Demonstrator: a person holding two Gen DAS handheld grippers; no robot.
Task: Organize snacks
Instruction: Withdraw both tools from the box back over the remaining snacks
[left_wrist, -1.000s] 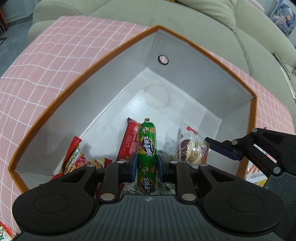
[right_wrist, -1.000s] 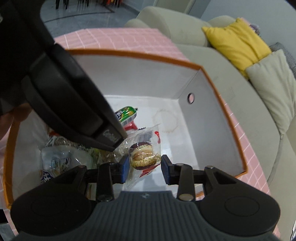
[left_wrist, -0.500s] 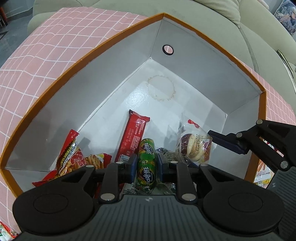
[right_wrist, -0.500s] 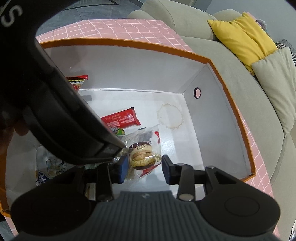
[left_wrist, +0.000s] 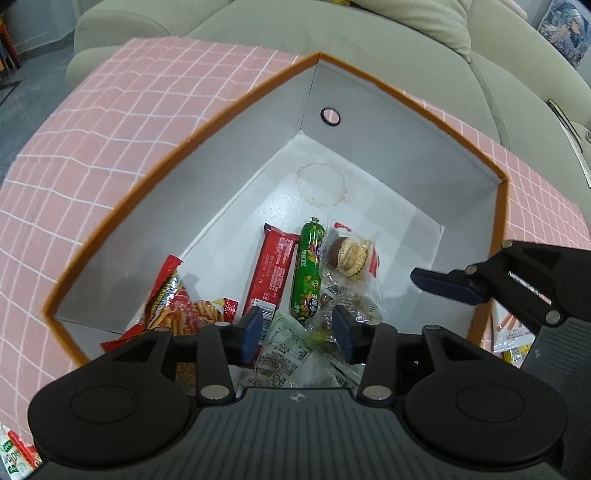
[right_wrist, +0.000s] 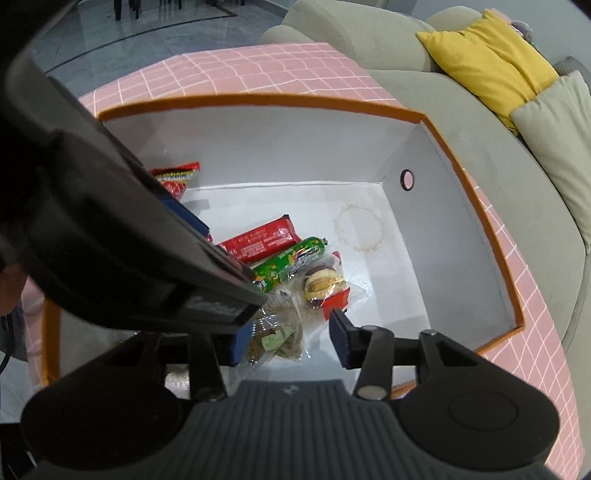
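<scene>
- The orange-rimmed box (left_wrist: 476, 147) sits on a pink checked cloth (left_wrist: 110, 129) beside the sofa (right_wrist: 461, 122).
- Both the left gripper (left_wrist: 297, 328) and right gripper (right_wrist: 288, 338) hover above it, jaws spread, holding nothing.
- On its floor, the green sausage (left_wrist: 308, 269) lies between the red bar (left_wrist: 273, 269) and the wrapped cake (left_wrist: 351, 254).

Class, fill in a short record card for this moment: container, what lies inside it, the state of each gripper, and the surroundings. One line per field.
container: open box, orange rim, white inside, on a pink checked cloth
contents: green sausage, red wafer bar, wrapped pastry, red chip bag, clear packets near the front
left gripper: open, empty, above the box
right gripper: open, empty, above the box
surroundings: sofa with a yellow cushion
</scene>
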